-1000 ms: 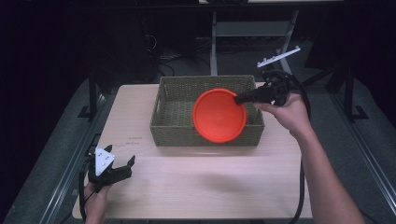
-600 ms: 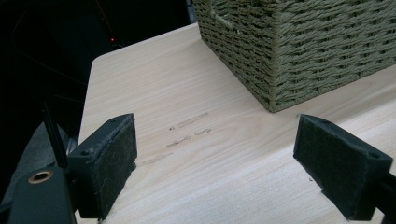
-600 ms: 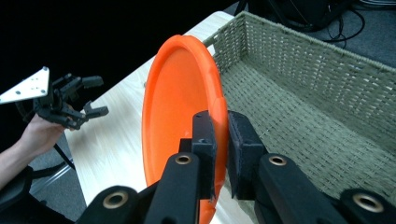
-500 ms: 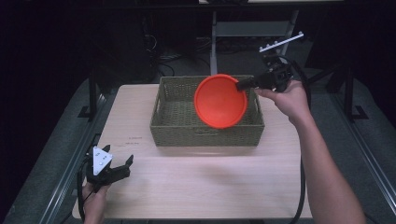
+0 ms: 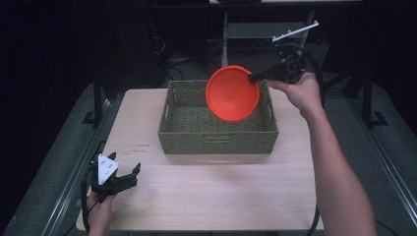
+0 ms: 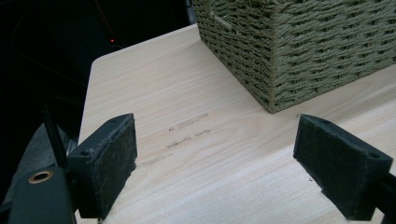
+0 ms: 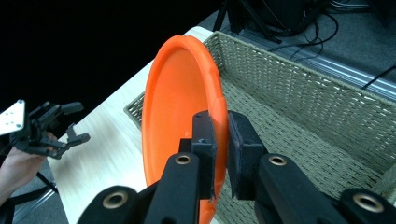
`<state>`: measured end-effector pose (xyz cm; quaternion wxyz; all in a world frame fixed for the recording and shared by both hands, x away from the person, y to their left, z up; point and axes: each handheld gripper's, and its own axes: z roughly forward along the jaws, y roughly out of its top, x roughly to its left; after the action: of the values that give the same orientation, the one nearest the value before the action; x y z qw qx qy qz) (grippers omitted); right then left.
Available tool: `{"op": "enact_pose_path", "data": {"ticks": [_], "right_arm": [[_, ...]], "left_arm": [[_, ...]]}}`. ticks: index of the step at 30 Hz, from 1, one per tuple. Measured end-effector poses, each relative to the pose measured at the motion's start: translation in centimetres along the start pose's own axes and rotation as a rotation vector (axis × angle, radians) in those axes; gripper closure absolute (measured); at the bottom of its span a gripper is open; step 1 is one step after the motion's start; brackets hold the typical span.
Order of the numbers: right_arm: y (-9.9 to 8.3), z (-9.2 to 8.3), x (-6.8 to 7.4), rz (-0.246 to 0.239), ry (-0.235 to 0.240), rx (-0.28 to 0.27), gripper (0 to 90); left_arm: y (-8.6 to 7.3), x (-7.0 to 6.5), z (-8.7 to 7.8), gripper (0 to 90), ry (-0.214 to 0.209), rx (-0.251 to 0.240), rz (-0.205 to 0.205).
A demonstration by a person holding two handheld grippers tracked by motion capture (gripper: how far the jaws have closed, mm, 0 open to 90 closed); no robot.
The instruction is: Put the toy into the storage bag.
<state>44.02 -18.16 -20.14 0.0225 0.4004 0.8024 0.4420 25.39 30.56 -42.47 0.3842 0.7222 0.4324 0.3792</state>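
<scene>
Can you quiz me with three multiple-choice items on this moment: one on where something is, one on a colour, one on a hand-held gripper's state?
1. Where is the plate?
A. Flat on the table
B. Held on edge over the wicker basket
C. Under the basket

2. What colour is the plate?
A. Orange
B. Blue
C. White

3. How is the left hand-held gripper?
A. Shut on the basket's rim
B. Shut on the plate
C. Open, holding nothing, near the table's front left corner

Answers: 1 B, the right hand-held gripper clamps the plate's rim and the plate stands tilted above the basket. 2 A, it reads bright orange in the high view and the right gripper view. 3 C, the left gripper view has its jaws wide apart over bare wood.
</scene>
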Motion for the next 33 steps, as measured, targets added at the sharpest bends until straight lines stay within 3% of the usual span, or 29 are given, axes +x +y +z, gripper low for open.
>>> {"op": "enact_pose_path", "data": {"ticks": [21, 25, 33], "right_arm": [[0.2, 2.1, -3.2, 0.111, -0.054, -0.009, 81.9], [-0.1, 2.9, -4.0, 0.137, -0.051, -0.022, 81.9], [-0.8, 4.6, -5.3, 0.165, -0.077, 0.006, 81.8]], "left_arm": [[0.1, 0.1, -0.1, 12.7, 0.004, -0.001, 0.005], [0.0, 0.0, -0.1, 12.8, 0.002, -0.007, -0.010], [0.0, -0.1, -0.1, 12.7, -0.003, -0.003, -0.005]]}}
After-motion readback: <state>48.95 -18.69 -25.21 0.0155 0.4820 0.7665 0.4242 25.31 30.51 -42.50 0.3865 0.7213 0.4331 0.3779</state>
